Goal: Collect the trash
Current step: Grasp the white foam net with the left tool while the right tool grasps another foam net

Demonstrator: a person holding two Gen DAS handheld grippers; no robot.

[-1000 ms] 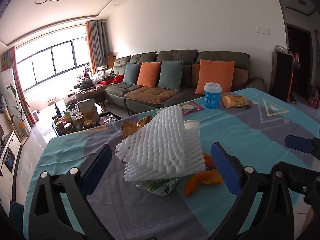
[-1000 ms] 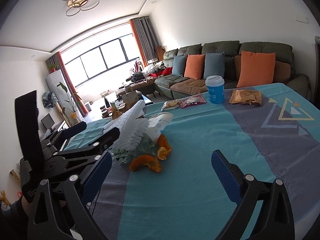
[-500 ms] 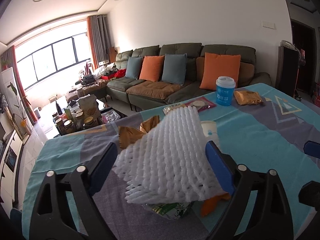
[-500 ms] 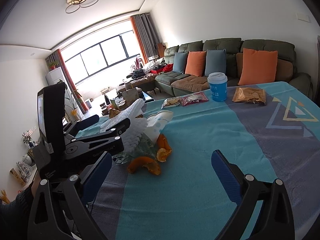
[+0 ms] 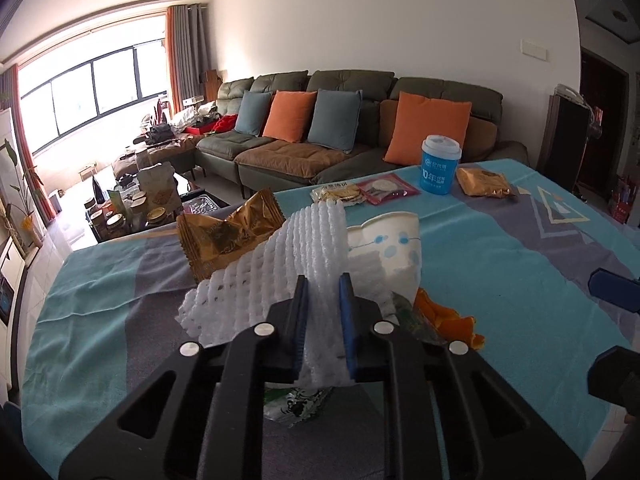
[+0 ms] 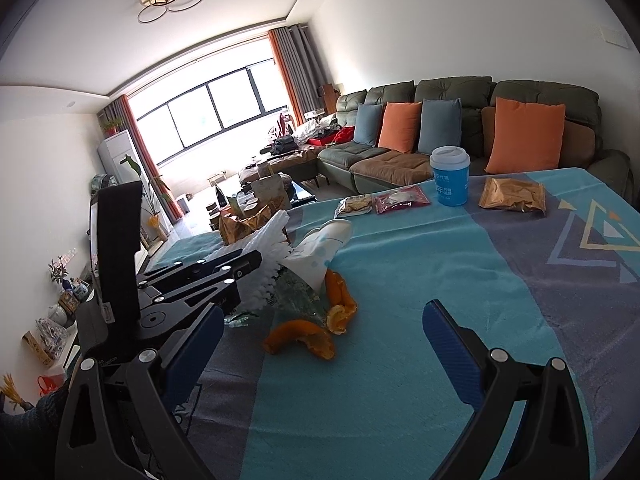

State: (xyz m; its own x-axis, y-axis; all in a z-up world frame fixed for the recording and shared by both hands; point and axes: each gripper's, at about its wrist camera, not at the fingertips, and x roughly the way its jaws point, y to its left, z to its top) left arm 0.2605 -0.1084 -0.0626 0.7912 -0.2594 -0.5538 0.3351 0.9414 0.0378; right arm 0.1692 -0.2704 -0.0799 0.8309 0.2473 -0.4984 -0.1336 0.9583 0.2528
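Left wrist view: the left gripper point(image 5: 323, 312) has its jaws clenched on the white foam fruit net point(image 5: 280, 268) atop the trash pile near the worktop's point(image 5: 500, 280) left edge — grasp made; lifting it clear comes next. Right gripper point(image 6: 320, 344) hangs released.

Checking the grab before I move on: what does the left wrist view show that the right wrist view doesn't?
Only the left wrist view shows the left gripper shut on the foam net, and the gold wrapper clearly. Only the right wrist view shows the right gripper open over bare tablecloth, and all of the orange peel. Both show the crushed paper cup and blue cup.
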